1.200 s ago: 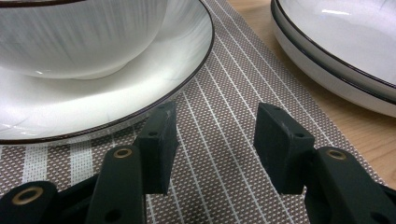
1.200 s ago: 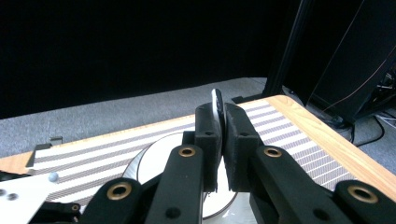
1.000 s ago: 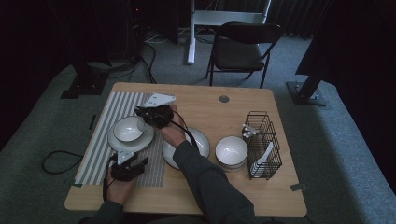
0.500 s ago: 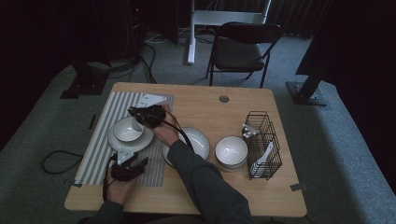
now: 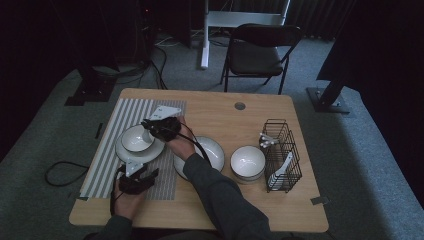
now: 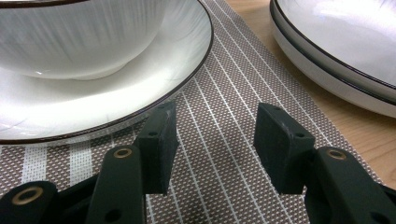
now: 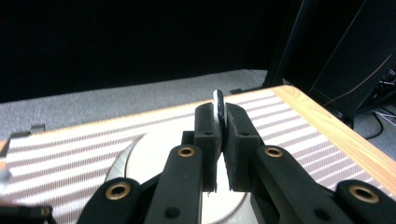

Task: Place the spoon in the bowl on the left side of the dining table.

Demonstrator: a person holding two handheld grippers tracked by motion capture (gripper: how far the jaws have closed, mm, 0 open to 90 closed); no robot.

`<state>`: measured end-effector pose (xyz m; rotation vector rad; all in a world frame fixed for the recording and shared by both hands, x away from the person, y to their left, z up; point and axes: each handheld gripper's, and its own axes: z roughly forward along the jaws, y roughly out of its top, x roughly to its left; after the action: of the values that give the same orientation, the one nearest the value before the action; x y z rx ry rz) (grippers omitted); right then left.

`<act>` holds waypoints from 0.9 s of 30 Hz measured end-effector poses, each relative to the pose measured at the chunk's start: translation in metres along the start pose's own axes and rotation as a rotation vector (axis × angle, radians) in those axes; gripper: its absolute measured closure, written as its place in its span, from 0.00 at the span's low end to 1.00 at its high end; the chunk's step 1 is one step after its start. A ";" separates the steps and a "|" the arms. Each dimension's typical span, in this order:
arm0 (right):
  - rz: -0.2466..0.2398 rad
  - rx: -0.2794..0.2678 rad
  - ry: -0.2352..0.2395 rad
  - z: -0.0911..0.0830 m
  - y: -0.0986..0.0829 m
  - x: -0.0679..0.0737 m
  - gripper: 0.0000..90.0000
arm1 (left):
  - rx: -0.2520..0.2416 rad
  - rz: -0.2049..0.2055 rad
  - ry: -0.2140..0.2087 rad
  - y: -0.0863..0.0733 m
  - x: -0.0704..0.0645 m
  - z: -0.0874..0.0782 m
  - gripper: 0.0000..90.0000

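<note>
- Right gripper (image 7: 219,140): jaws nearly closed, pinching a thin, dark-edged white piece (image 7: 218,108) that stands up between the pads; what the piece is cannot be told. In the high view this gripper (image 5: 150,127) sits over the small bowl (image 5: 136,139) at the far left of the counter (image 5: 220,107).
- Small bowl: white, resting on a white plate (image 5: 152,151) on the striped mat (image 5: 112,150).
- Left gripper (image 6: 215,140): jaws wide apart, holding nothing, resting low over the mat just near of the plate's dark rim (image 6: 154,100); in the high view it (image 5: 137,177) lies at the near left.
- Stacked plates (image 5: 212,150): centre of counter, right of the mat.
- Second bowl (image 5: 247,162): right of those plates.
- Wire basket (image 5: 281,155): far right, with white utensils inside.
</note>
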<state>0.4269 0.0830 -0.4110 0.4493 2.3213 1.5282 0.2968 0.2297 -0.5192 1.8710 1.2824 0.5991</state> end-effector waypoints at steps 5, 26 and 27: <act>-0.013 0.032 -0.004 0.000 -0.010 0.001 0.94 | 0.000 -0.003 -0.002 0.000 0.000 0.000 0.56; -0.007 0.067 0.035 -0.011 -0.039 0.010 0.89 | -0.002 -0.003 0.002 0.000 0.000 0.000 0.56; -0.007 0.069 0.034 -0.011 -0.039 0.010 0.88 | -0.002 -0.003 0.002 0.000 0.000 0.000 0.56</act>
<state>0.4097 0.0637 -0.4440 0.4352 2.4053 1.4670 0.2966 0.2296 -0.5192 1.8673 1.2851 0.6001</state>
